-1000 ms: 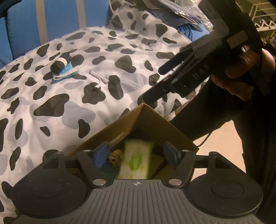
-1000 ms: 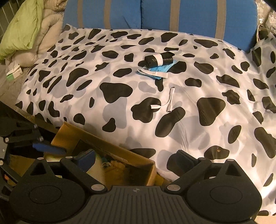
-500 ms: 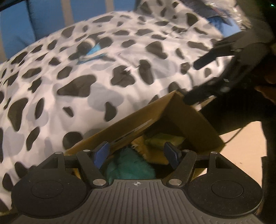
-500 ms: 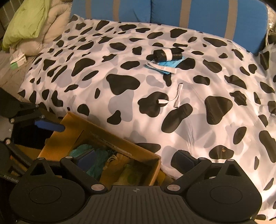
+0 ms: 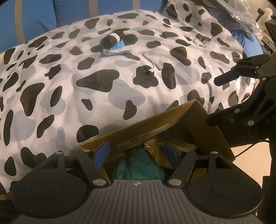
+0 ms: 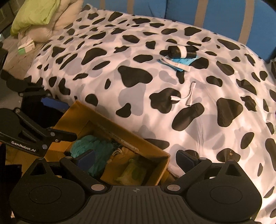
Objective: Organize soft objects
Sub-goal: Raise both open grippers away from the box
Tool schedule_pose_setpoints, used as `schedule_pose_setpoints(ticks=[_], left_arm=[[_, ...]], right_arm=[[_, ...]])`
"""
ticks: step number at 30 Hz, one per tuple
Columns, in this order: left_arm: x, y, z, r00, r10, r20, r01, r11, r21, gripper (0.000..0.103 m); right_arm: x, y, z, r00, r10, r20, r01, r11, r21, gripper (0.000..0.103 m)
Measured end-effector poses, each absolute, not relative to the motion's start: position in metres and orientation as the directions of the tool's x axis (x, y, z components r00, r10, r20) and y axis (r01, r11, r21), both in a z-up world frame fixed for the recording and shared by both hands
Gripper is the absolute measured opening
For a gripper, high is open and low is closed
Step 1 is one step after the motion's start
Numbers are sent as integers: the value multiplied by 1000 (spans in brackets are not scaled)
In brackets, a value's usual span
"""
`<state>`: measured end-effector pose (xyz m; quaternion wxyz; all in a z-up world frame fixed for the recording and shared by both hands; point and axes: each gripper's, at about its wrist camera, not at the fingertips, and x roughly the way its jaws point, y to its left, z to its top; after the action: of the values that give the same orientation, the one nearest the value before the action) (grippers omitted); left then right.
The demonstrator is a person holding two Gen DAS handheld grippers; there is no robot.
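Observation:
A brown cardboard box (image 6: 120,132) stands against the bed's edge and also shows in the left wrist view (image 5: 195,118). Inside lie a teal soft cloth (image 6: 91,146), a yellow item (image 6: 120,155) and a green-and-white packet (image 6: 132,172). My left gripper (image 5: 136,153) is open and empty just above the box. My right gripper (image 6: 136,159) is open and empty over the box's near corner. On the cow-print cover (image 6: 138,86) lie a black roll with a white band (image 6: 181,50) on a blue packet (image 6: 177,62).
A white adapter cable (image 6: 184,97) lies mid-bed. Blue cushions (image 6: 215,12) line the back. A green pillow (image 6: 36,12) and beige bedding sit at the far left. Clutter and blue cord (image 5: 239,36) lie at the bed's right end.
The green-and-white packet left my left gripper and now lies in the box. Both grippers drew back and up from the box, showing more of the bed.

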<state>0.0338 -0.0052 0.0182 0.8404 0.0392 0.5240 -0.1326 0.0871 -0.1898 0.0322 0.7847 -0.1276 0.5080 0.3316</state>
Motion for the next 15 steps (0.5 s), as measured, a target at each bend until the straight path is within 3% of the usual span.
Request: schedule_pose_setpoints(ticks=[11,15], left_arm=[[40,-2,28,468,-174,-866,231,970,-71,69],[50,5,33,479,-228,-847,222,966,-135,69]], right_arm=[[99,-196,39,333,407,-850,-589,794,150,99],[110,-199,43,342,448,-826,-553,806,208,99]])
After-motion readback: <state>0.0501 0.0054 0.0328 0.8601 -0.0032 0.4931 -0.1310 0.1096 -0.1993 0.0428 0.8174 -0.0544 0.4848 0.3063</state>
